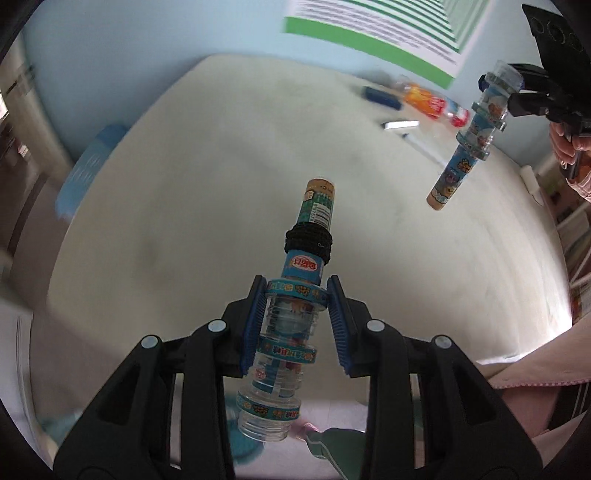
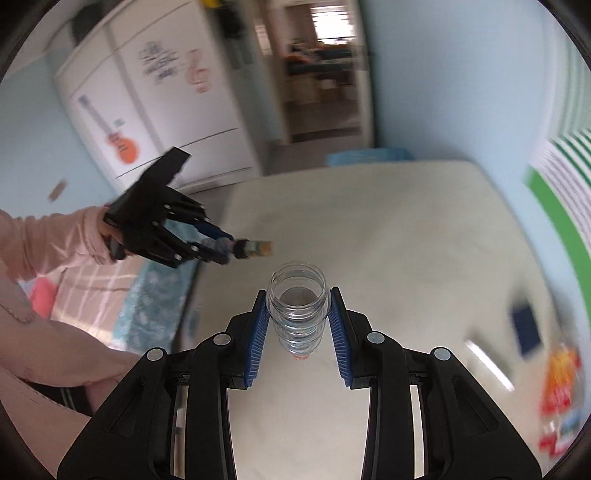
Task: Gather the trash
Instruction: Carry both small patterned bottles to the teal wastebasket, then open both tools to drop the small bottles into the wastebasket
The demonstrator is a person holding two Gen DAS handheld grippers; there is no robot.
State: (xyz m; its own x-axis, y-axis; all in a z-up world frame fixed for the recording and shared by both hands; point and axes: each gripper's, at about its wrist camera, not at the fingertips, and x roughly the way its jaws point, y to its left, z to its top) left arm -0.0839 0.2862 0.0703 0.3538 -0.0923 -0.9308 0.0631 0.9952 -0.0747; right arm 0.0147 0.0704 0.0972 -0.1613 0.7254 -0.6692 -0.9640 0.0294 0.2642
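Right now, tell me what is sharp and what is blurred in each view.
Left wrist view: the left hand-held gripper and its bottle are crisp; the table, the poster and the far litter smear with motion. Right wrist view: the right hand-held gripper and its clear bottle are sharp; the cabinet and the doorway streak, edges bowed by the fisheye.

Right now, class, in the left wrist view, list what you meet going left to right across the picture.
Blue basket beyond the table edge → bottle in the left claw → dark blue item → orange wrapper → bottle held by the right claw → right claw.
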